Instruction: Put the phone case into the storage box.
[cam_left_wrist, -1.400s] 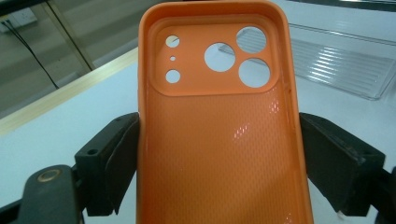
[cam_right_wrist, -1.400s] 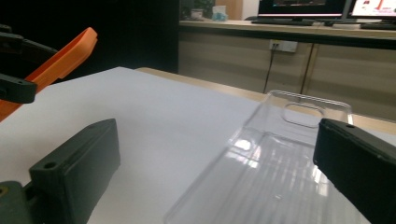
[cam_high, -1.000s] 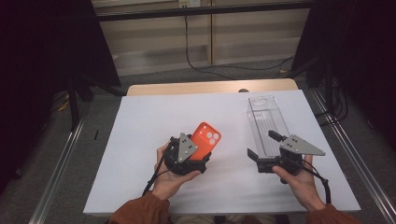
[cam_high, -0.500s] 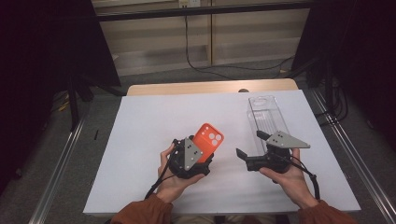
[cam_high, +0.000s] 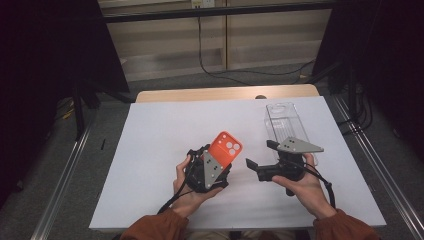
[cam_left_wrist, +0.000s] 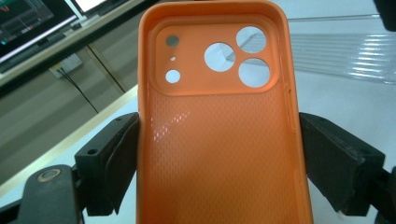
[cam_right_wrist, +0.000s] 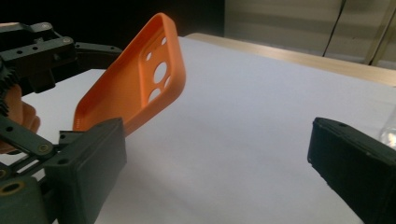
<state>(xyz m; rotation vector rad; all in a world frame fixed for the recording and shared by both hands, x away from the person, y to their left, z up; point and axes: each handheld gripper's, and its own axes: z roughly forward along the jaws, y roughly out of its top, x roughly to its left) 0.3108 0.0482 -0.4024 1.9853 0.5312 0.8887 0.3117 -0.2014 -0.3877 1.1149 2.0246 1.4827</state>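
An orange phone case (cam_high: 226, 146) with round camera holes is held tilted above the white table, my left gripper (cam_high: 216, 161) shut on its two long edges. The left gripper view looks into the case's textured inside (cam_left_wrist: 219, 140), a black pad pressed against each side. My right gripper (cam_high: 260, 156) stands open to the right of the case and points left toward it, nothing between its jaws. In the right gripper view the case (cam_right_wrist: 135, 88) hangs ahead at the left, beyond the left jaw, with a wide gap to the right jaw.
A clear plastic tray (cam_high: 285, 122) lies on the white table (cam_high: 160, 130) at the back right, just behind my right hand. A wooden strip (cam_high: 225, 93) runs along the table's far edge. Metal rails flank the table, and cables lie on the floor beyond.
My right gripper has swung left and turned its jaws toward the orange case. The left gripper holds the case about as before, shifted slightly.
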